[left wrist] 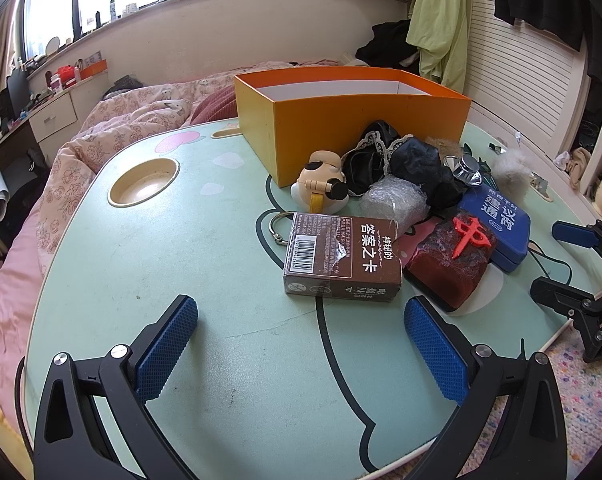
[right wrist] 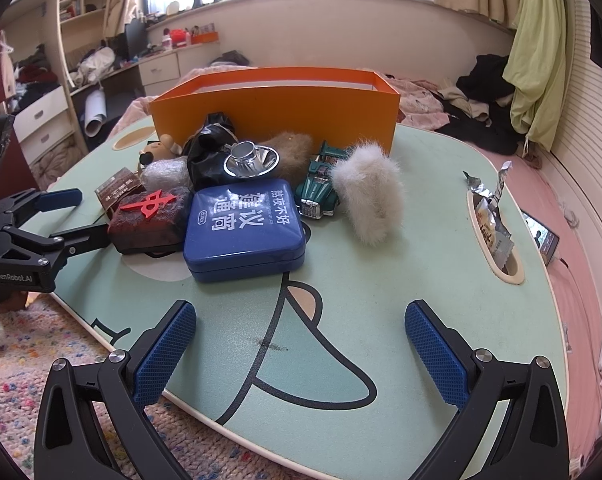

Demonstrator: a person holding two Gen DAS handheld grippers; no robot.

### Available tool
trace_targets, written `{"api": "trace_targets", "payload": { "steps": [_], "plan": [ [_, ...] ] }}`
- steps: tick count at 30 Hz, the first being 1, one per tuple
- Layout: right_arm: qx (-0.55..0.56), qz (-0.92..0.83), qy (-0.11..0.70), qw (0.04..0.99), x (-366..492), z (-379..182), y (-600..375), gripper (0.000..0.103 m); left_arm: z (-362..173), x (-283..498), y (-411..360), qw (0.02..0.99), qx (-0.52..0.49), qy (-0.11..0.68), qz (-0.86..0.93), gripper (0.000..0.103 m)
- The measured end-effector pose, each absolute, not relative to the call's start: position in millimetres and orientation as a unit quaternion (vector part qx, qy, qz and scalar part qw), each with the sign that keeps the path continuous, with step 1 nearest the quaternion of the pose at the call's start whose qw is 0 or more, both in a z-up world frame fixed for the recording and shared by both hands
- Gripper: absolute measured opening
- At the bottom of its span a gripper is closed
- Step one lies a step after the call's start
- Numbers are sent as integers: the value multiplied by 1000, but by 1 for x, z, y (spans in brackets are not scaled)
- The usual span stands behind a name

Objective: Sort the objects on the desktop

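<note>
- The left gripper (left wrist: 301, 344) hovers low over the pale green table (left wrist: 181, 280), its blue padded jaws spread wide with nothing between them.
- The right gripper (right wrist: 301, 344) is likewise wide open and holds nothing.
- Just ahead of the left gripper lies a brown card box (left wrist: 341, 258), touching a dark red mahjong-tile block (left wrist: 449, 264).
- A blue tin (right wrist: 243, 230) sits beside that block, ahead of the right gripper.
- Next to the tin are a green toy car (right wrist: 319, 186) and a white fur piece (right wrist: 371, 192).
- An open orange box (right wrist: 277, 108) stands behind the pile.
</note>
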State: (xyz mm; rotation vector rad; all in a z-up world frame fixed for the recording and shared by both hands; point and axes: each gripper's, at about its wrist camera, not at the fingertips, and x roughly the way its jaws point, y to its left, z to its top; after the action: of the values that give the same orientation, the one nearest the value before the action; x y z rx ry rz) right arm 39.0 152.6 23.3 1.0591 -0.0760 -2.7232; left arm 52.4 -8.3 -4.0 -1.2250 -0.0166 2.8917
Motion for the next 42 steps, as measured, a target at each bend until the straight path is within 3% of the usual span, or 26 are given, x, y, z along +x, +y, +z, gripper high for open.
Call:
{"api": "trace_targets", "payload": {
  "steps": [19, 25, 29, 32, 34, 35, 36, 37, 42],
  "plan": [
    [266, -959, -58, 78, 46, 37, 189, 100, -5, 53, -8, 1, -390, -5, 921, 103],
    [280, -953, -86, 77, 27, 44, 193, 93, -5, 53, -8, 1, -389, -4, 921, 103],
    [286, -952, -95, 58, 11, 52, 192, 81, -5, 53, -8, 1, -389, -4, 921, 103],
    [308, -944, -109, 38, -7, 57, 196, 78, -5, 53, -8, 1, -389, -4, 921, 103],
    [331, -936, -115, 31, -21, 58, 196, 70, -5, 53, -8, 1, -389, -4, 921, 103],
    [341, -932, -119, 30, -28, 57, 196, 53, -5, 53, -8, 1, -389, -4, 921, 103],
    [349, -929, -122, 32, -32, 56, 196, 27, -5, 53, -8, 1, -389, -4, 921, 103],
    [356, -926, -125, 33, -35, 54, 196, 22, -5, 53, -8, 1, -389, -4, 921, 103],
    [333, -931, -139, 59, -10, 53, 194, 22, -5, 53, -8, 1, -389, -4, 921, 103]
  ]
}}
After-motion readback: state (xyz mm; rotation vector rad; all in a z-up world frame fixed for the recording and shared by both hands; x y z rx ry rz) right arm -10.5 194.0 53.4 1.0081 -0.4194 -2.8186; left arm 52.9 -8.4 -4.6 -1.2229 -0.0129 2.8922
